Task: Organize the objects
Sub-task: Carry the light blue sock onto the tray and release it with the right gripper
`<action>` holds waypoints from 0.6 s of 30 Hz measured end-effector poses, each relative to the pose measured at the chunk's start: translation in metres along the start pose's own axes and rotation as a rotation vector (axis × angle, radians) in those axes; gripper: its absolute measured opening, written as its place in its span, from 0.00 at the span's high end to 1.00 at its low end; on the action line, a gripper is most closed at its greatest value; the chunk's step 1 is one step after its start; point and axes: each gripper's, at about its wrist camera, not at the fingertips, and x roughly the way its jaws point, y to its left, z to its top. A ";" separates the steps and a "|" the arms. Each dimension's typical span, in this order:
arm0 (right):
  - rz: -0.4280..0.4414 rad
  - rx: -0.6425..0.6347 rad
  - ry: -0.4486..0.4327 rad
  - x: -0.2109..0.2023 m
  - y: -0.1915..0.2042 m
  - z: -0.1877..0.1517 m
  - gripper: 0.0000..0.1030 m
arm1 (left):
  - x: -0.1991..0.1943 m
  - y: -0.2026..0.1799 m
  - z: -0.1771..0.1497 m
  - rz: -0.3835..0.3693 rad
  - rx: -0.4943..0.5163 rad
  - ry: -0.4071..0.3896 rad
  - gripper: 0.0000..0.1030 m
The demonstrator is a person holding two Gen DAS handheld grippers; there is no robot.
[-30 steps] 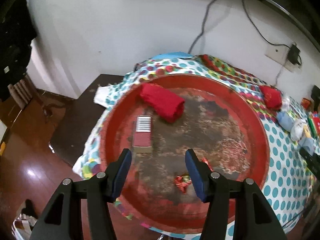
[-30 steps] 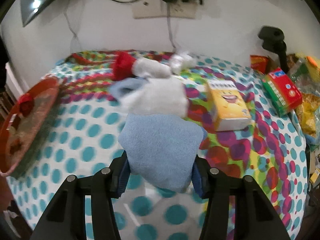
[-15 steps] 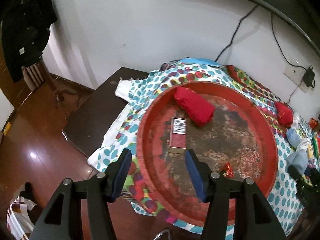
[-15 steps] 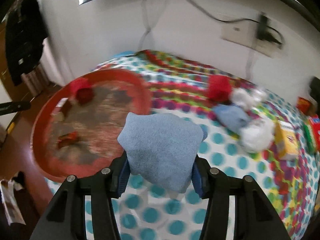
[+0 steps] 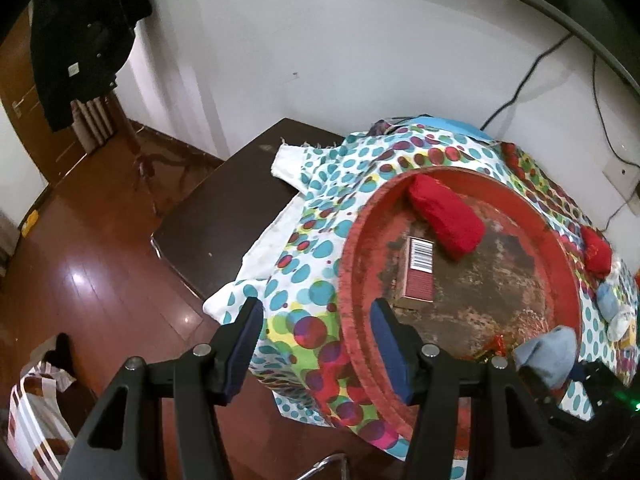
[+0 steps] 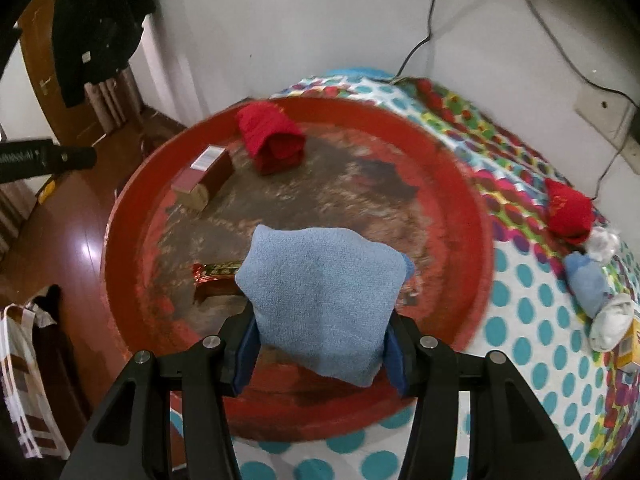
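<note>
The polka-dot tablecloth (image 6: 532, 344) covers the table, and on it sits the round red tray (image 6: 476, 216), apparently the collecting place for this tidying job, since a few things already lie inside it. Largest of those is a folded red cloth (image 6: 274, 142) near the tray's far rim; beside it lies a small maroon box with a barcode (image 6: 204, 178), and nearer the middle a shiny red-gold wrapped packet (image 6: 216, 276).

The right gripper (image 6: 320, 344) is closed on a folded light-blue cloth (image 6: 320, 300) — pinched from both sides at its lower part, so the bundle stands up between the jaws and keeps its fold. It hangs over the near half of the tray, which suggests the drop is about to come.

The left gripper (image 5: 316, 346) is open wide and holds nothing; it hovers over the tray's edge at the table corner, likely kept aside so the other claw has room.

Off the tray, on the cloth to the right, wait a second red cloth (image 6: 570, 210), a blue sock roll (image 6: 588, 284) and a white one (image 6: 612, 322) — probably the next to be gathered.
</note>
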 end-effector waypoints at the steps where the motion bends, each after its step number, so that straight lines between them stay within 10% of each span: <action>1: 0.001 -0.002 0.007 0.003 0.002 0.000 0.52 | 0.000 0.002 0.000 0.000 -0.005 -0.001 0.44; 12: 0.022 0.005 0.048 0.022 0.009 -0.002 0.51 | 0.006 0.000 -0.001 -0.005 -0.008 0.023 0.44; 18: 0.020 0.022 0.011 0.015 0.004 -0.003 0.32 | 0.005 -0.007 -0.003 -0.024 0.009 0.025 0.44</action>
